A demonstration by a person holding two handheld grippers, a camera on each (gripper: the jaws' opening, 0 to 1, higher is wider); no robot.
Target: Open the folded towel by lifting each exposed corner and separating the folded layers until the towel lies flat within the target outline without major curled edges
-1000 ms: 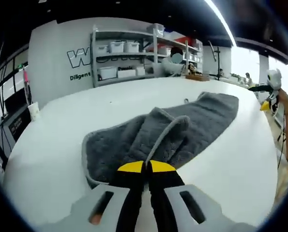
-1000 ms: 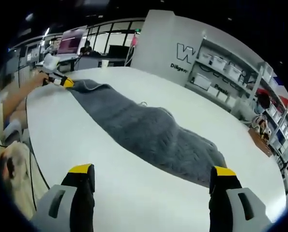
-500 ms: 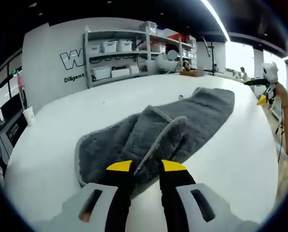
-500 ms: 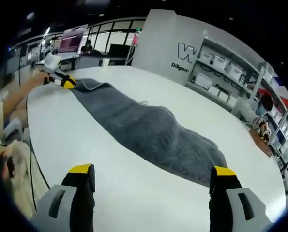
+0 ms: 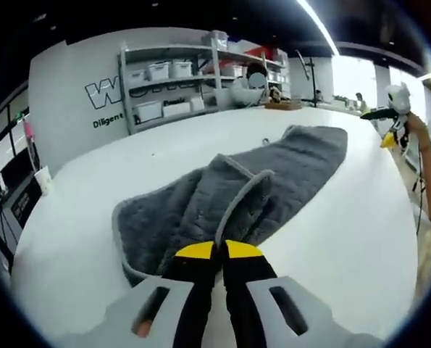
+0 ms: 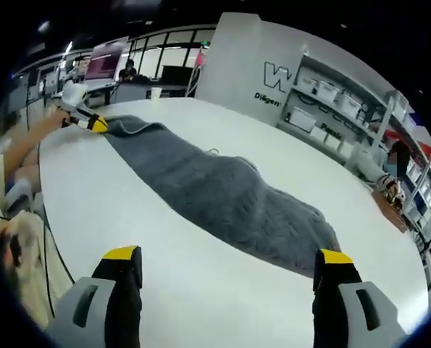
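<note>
- Towel [image 5: 258, 181], grey and still bunched in folds, lies stretched along the white table [image 5: 345, 246]; in the right gripper view it runs as a long strip [image 6: 222, 196] across the table [image 6: 201, 290].
- My left tool [image 5: 216, 251] has its yellow-tipped jaws pressed together on a raised edge of the towel, at the near end where the cloth humps up in a loop.
- In the right gripper view that same left tool [image 6: 92, 123] sits at the far end of the strip, with my hand [image 6: 56, 117] behind it.
- My right tool [image 6: 229, 264] hangs above bare table, jaws wide apart and gripping nothing, the towel just beyond them.
- In the left gripper view the right tool [image 5: 386, 138] shows off past the table's far edge, well apart from the towel.
- Shelves [image 5: 179, 80] with white bins stand against the wall behind the table.
</note>
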